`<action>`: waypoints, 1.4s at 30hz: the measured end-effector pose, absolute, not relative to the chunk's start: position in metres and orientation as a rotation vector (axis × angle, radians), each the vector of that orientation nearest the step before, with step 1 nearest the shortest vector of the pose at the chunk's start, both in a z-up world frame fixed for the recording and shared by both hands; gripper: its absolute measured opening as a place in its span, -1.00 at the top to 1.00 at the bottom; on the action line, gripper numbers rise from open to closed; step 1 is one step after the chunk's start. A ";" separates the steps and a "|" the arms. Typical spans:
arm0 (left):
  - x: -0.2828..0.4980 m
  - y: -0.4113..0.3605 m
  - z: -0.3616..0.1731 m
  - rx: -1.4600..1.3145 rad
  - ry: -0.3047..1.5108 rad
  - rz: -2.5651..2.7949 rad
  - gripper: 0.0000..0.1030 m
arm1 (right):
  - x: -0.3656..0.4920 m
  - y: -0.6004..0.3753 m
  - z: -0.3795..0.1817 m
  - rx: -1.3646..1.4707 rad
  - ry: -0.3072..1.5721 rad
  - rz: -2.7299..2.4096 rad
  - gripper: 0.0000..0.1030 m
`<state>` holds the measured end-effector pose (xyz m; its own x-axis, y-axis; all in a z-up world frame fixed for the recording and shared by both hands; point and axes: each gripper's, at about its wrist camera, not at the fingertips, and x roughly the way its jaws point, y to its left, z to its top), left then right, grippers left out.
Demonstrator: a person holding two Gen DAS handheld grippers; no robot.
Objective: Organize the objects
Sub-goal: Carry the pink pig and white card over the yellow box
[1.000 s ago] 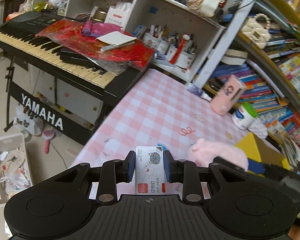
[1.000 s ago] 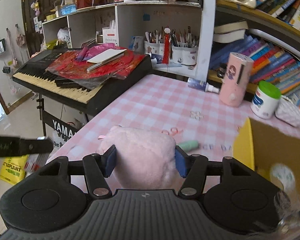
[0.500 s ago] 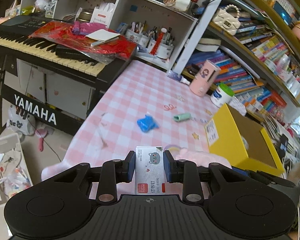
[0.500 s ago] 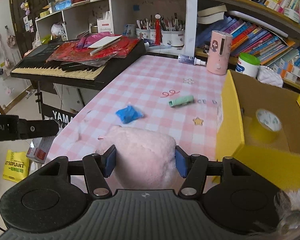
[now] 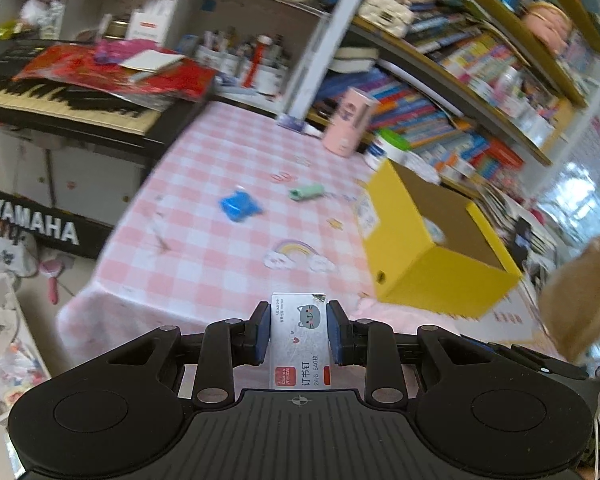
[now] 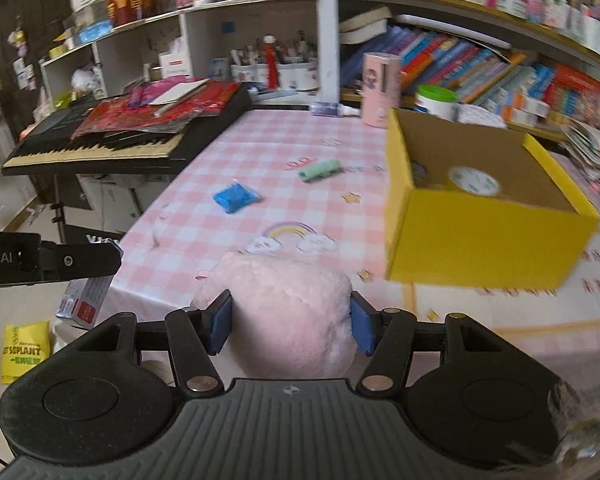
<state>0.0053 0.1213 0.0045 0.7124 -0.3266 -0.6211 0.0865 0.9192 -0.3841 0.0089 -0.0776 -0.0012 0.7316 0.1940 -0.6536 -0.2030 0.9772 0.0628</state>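
Note:
My left gripper is shut on a small white staple box with a grey cat printed on it, held near the table's front edge. That box and the left gripper's side also show at the left of the right wrist view. My right gripper is shut on a fluffy pink plush, above the front of the pink checked table. An open yellow box stands to the right, a tape roll inside it. A blue packet and a green tube lie mid-table.
A black keyboard piled with red wrapping stands at the left of the table. Pen cups, a pink canister and a green-lidded tub line the back, under crowded bookshelves. A yellow bag lies on the floor.
Both grippers have drawn back from the table and swung right, each keeping its object. The yellow box, blue packet and green tube have come into full view.

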 end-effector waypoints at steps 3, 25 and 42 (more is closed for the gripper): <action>0.006 0.106 0.003 -0.319 0.762 -0.296 0.46 | -0.005 -0.092 -0.001 0.002 0.718 0.165 -0.09; 0.033 -0.015 -0.004 -0.211 0.825 -0.522 0.46 | -0.032 -0.201 -0.010 0.117 0.757 -0.091 -0.09; 0.079 -0.104 0.036 -0.172 0.680 -0.468 0.46 | 0.033 -0.296 0.008 0.118 0.679 -0.004 -0.09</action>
<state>0.0792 -0.1044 0.0365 0.6791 -0.4693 -0.5644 0.3590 0.8830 -0.3024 0.0332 -0.2956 0.0083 0.7786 0.0346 -0.6266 0.0423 0.9933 0.1075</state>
